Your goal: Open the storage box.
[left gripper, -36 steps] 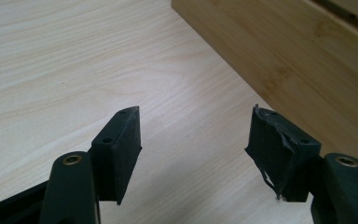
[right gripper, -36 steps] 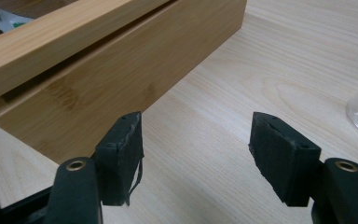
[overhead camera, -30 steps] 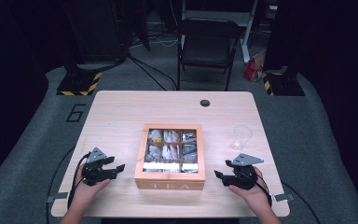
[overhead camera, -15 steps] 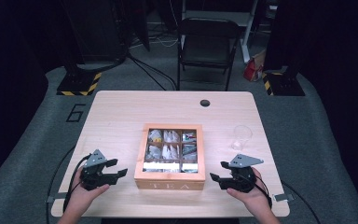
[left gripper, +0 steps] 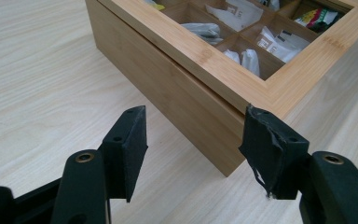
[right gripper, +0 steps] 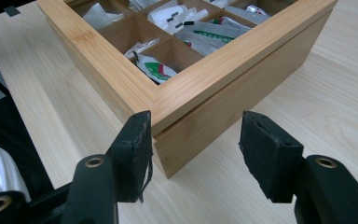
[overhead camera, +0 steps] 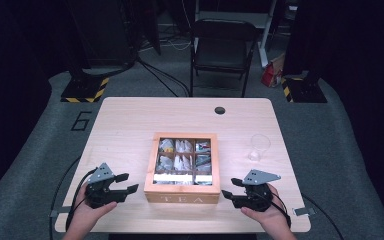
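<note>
A wooden tea box [overhead camera: 182, 196] with a windowed lid stands at the table's front middle, marked TEA on its near side. Tea bags [overhead camera: 182, 162] show in its compartments. To the box's left my left gripper [overhead camera: 131, 182] is open, aimed at the near left corner [left gripper: 233, 165] and apart from it. On the other side my right gripper [overhead camera: 228, 186] is open and faces the near right corner [right gripper: 168, 165]. Both pairs of jaws have just been closing a little with nothing between them. In the gripper views, the left gripper [left gripper: 196, 114] and the right gripper [right gripper: 196, 116] frame those corners.
A clear plastic cup [overhead camera: 259, 146] stands right of the box. A dark cable hole [overhead camera: 220, 110] sits in the light wooden table [overhead camera: 130, 125] near its far edge. A black folding chair [overhead camera: 223, 47] stands beyond the table. Cables trail off the near edge.
Both grippers have shifted slightly inward toward the box's near corners and lifted a little. Their jaws stand somewhat narrower than before.
</note>
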Demonstrator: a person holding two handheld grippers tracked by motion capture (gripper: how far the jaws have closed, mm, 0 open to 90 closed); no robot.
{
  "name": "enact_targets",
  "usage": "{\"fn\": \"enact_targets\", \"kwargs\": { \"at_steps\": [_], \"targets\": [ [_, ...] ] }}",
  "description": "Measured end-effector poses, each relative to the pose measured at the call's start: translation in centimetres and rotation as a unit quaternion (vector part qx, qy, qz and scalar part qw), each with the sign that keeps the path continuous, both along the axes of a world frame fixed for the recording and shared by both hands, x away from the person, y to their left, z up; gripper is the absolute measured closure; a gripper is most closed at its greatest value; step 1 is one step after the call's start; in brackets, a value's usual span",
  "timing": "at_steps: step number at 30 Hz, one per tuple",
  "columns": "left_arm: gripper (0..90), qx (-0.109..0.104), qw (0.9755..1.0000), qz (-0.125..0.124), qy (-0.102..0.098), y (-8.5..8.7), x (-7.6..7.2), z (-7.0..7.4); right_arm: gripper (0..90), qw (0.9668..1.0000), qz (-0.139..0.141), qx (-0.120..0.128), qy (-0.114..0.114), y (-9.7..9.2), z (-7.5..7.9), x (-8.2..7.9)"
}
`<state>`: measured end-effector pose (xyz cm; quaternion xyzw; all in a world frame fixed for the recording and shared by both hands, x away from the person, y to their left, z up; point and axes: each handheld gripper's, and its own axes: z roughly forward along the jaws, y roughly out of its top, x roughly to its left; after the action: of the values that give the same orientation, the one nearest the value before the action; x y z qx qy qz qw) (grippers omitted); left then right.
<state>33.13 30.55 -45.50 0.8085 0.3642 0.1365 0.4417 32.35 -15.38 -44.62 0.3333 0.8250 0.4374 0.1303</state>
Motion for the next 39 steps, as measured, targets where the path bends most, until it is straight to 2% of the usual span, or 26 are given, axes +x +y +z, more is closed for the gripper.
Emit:
{"fn": "enact_targets", "kwargs": {
  "at_steps": [4, 9, 18, 24, 30, 35, 36, 39],
  "targets": [
    [40.3, 0.002, 1.0, -0.005, -0.005, -0.4, -0.3, -0.3, 43.7, 1.0, 0.001, 0.008, 0.001, 0.2, -0.3, -0.2],
    [42.5, 0.008, 0.9999, -0.013, -0.002, -0.5, -0.5, -0.5, 45.1, 0.9999, 0.01, 0.004, -0.004, 0.5, -0.7, -0.4],
    [45.1, 0.006, 0.9996, -0.027, -0.009, -1.0, -0.9, -1.2, 45.9, 0.9999, 0.013, 0.005, 0.0, 0.7, -1.5, -0.5],
    [48.7, 0.006, 0.9995, -0.029, -0.014, -1.3, -1.2, -1.6, 46.5, 0.9997, 0.026, 0.001, 0.002, 1.2, -2.0, -0.6],
    [50.2, 0.008, 0.9992, -0.038, -0.005, -1.3, -1.3, -1.7, 47.7, 0.9996, 0.027, 0.001, 0.004, 1.4, -2.3, -0.6],
    [50.6, 0.003, 0.9992, -0.039, -0.009, -1.4, -1.5, -1.9, 50.2, 0.9995, 0.029, 0.005, 0.007, 1.5, -2.5, -0.6],
    [50.7, 0.004, 0.9991, -0.043, -0.006, -1.4, -1.6, -1.8, 54.8, 0.9994, 0.033, 0.007, 0.008, 1.6, -2.5, -0.6],
    [51.4, 0.003, 0.999, -0.044, -0.006, -1.6, -1.7, -1.9, 56.4, 0.9994, 0.035, 0.006, 0.007, 1.7, -2.4, -0.6]
  ]
}}
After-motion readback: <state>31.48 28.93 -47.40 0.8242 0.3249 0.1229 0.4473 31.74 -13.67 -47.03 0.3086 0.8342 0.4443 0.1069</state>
